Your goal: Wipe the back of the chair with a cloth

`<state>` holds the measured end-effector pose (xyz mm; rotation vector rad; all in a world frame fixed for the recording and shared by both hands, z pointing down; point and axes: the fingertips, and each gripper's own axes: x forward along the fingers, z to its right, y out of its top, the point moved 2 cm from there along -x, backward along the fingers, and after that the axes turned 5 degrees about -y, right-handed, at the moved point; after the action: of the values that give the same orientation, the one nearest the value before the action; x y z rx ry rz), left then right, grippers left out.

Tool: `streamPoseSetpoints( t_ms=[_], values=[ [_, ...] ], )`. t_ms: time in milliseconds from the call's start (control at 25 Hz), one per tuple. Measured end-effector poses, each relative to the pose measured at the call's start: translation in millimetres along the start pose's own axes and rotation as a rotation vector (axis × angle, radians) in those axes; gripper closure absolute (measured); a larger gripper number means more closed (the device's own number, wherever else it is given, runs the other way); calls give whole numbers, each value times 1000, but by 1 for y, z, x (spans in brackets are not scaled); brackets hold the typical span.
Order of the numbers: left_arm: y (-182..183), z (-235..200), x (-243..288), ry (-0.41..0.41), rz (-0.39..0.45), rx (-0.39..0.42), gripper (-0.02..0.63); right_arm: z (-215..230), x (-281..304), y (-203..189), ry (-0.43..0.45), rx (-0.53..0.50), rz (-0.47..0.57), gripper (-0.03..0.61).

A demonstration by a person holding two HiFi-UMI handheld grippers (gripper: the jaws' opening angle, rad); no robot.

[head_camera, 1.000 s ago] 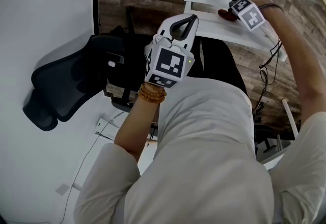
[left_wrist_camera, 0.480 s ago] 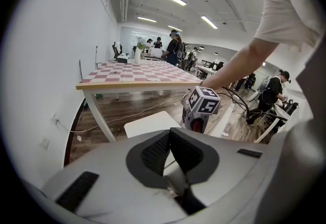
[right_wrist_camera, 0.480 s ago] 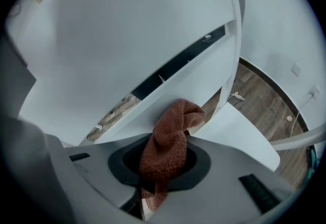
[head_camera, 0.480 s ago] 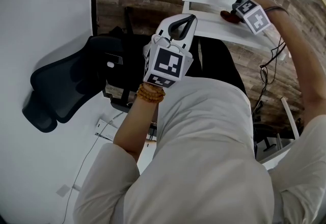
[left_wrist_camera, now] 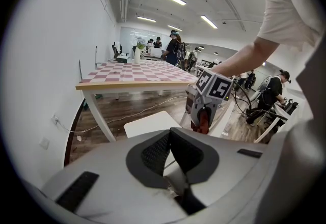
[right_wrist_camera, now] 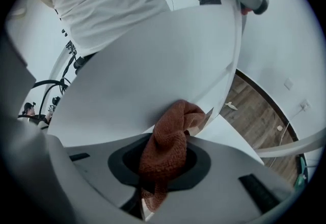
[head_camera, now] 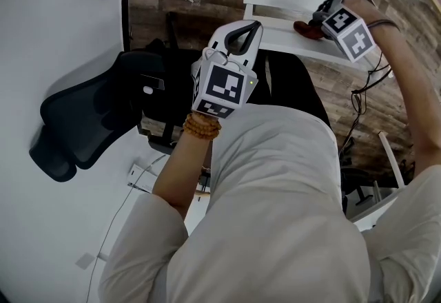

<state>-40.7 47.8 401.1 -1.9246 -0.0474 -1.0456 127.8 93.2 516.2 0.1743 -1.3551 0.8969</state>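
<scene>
My right gripper (head_camera: 315,22) is shut on a rust-red cloth (head_camera: 305,28) and presses it against the top edge of the white chair back (head_camera: 289,40). In the right gripper view the cloth (right_wrist_camera: 169,145) bunches between the jaws against the curved white chair back (right_wrist_camera: 153,75). My left gripper (head_camera: 253,26) hovers over the chair back's left part, shut and holding nothing. In the left gripper view its jaws meet at the left gripper's (left_wrist_camera: 170,134) tips, and beyond them are the right gripper (left_wrist_camera: 206,103), the cloth (left_wrist_camera: 202,124) and the white seat (left_wrist_camera: 153,122).
A black office chair (head_camera: 86,116) stands at the left by a white wall. Cables (head_camera: 362,98) trail over the wood floor at the right. A table with a checked top (left_wrist_camera: 135,73) stands behind the chair, and people stand far off in the room.
The right gripper has shifted slightly right and nearer with the cloth along the chair back's top. The left gripper has barely moved.
</scene>
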Motion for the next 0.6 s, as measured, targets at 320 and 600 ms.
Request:
streamPoseSetpoints(
  t_ms=[320, 600],
  values=[
    [-2, -1, 0, -2, -3, -3, 580, -1, -37, 21, -55, -30, 7, 491],
    [-1, -1, 0, -2, -7, -2, 580, -10, -56, 31, -67, -61, -8, 491]
  ],
)
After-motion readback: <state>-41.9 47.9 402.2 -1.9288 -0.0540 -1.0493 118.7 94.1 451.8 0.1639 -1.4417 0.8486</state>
